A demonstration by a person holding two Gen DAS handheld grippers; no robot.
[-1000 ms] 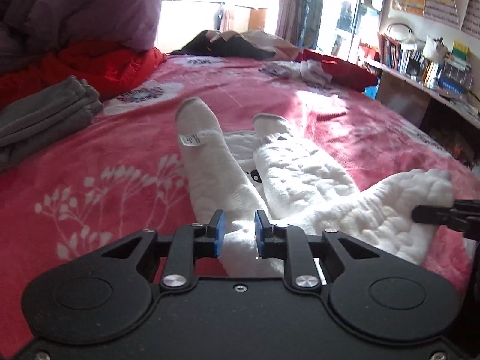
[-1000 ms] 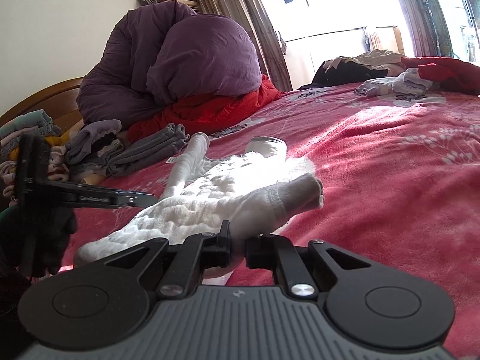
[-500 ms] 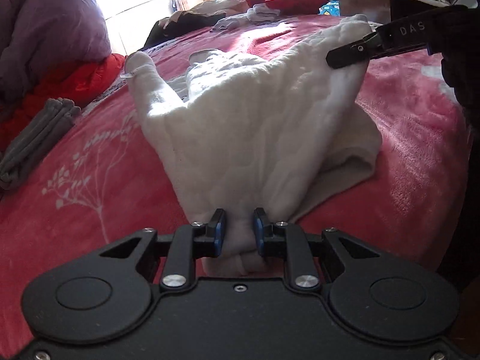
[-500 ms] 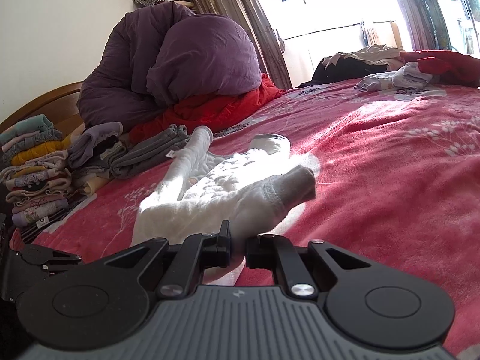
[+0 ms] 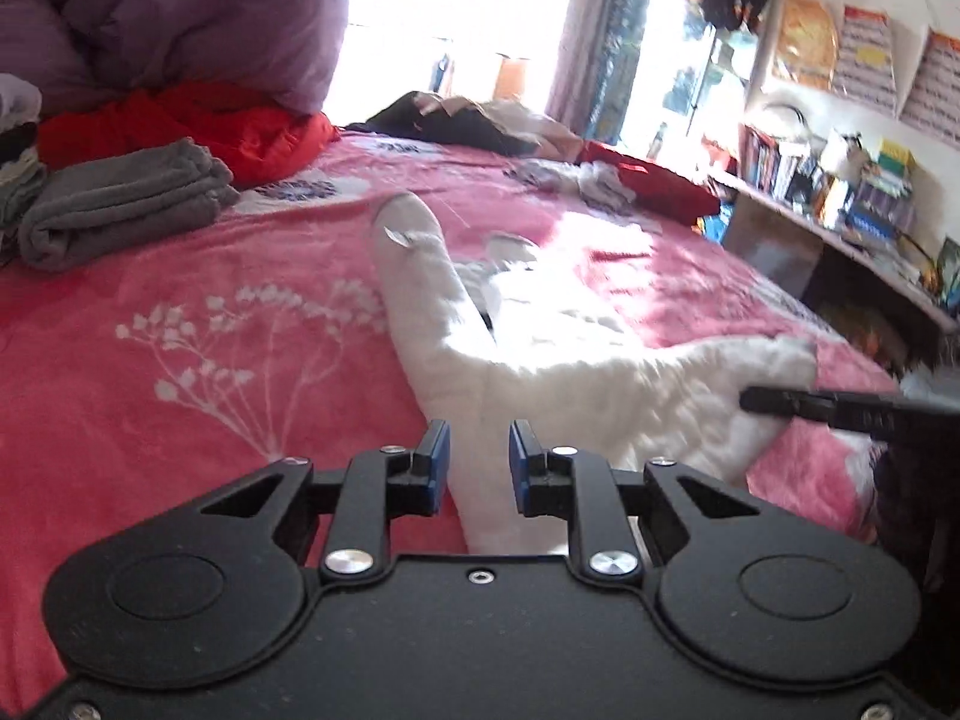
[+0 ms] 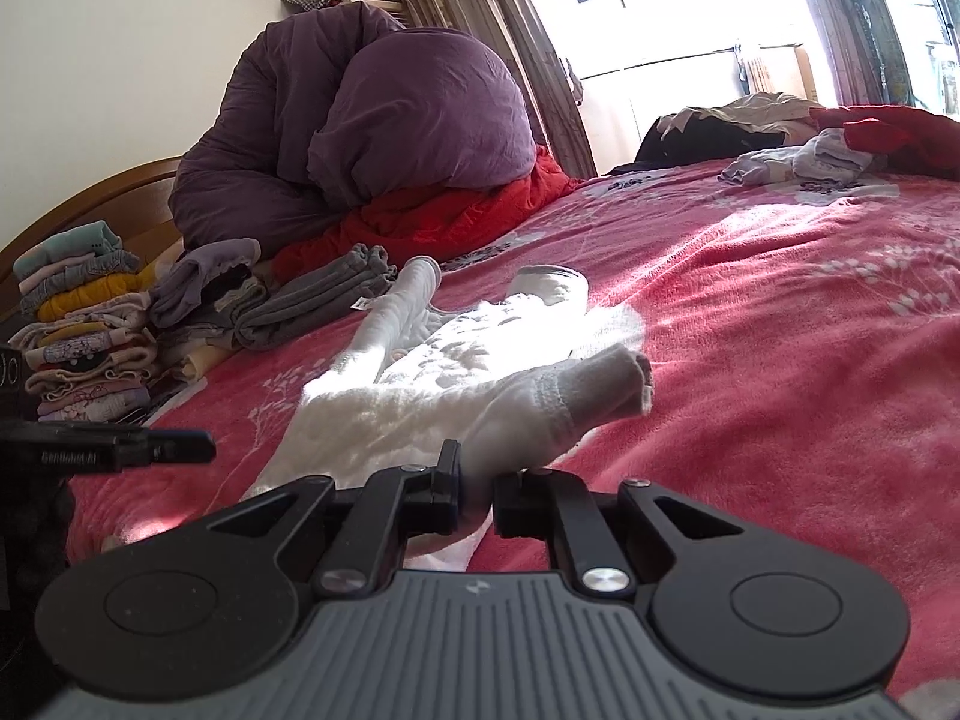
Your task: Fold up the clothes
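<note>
A white fleece garment lies spread on the pink flowered bedspread, two tube-shaped parts pointing away. My left gripper sits at its near end, blue pads pressed on a band of the cloth that fills the gap. At the right edge, my right gripper reaches in at the garment's far corner. In the right wrist view the white garment runs away from my right gripper, which is shut on its cuffed end. My left gripper shows at the left edge.
Folded grey clothes lie at the left, with a stack of folded clothes by the headboard. A purple duvet and a red blanket are heaped behind. Loose clothes lie far off. A bookshelf lines the bed's right side.
Half a second ago the garment was lifted and bunched toward the left camera, the right gripper high. Now it is lowered and stretched flat between both grippers again.
</note>
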